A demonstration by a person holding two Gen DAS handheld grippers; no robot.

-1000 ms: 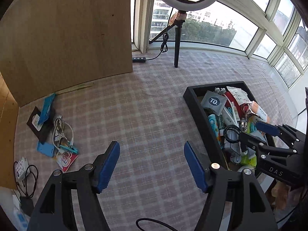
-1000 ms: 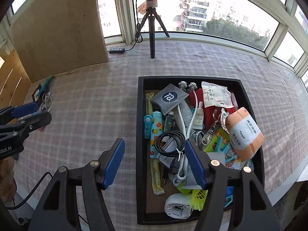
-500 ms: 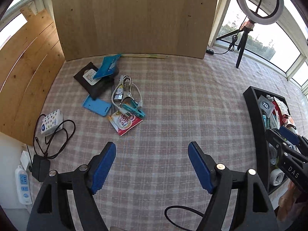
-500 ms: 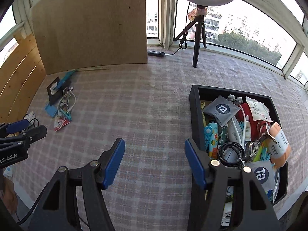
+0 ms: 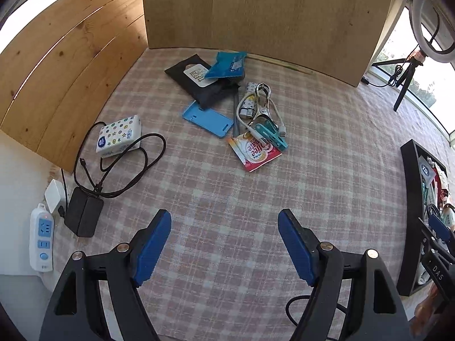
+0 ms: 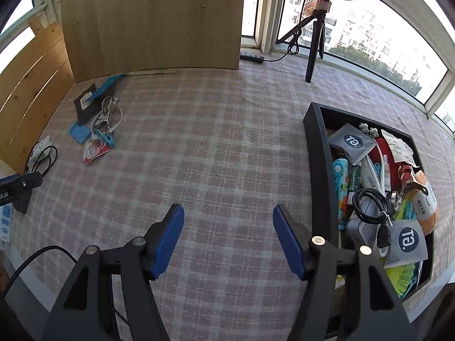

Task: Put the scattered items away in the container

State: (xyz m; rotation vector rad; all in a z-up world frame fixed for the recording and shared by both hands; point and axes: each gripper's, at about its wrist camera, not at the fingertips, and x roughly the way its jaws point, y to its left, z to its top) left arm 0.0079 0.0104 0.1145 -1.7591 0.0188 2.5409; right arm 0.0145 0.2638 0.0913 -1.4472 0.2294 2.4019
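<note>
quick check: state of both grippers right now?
Left gripper: open, nothing between the jaws.
Right gripper: open, nothing between the jaws.

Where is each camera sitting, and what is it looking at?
Left wrist: rides the left gripper, looking down at the scattered pile, including a light blue plastic phone case; its open blue-padded jaws show.
Right wrist: rides the right gripper, looking down at checked pink cloth beside the full black rectangular tray; open jaws show.
Shared: pile, tray, cloth, each other's gripper.
</note>
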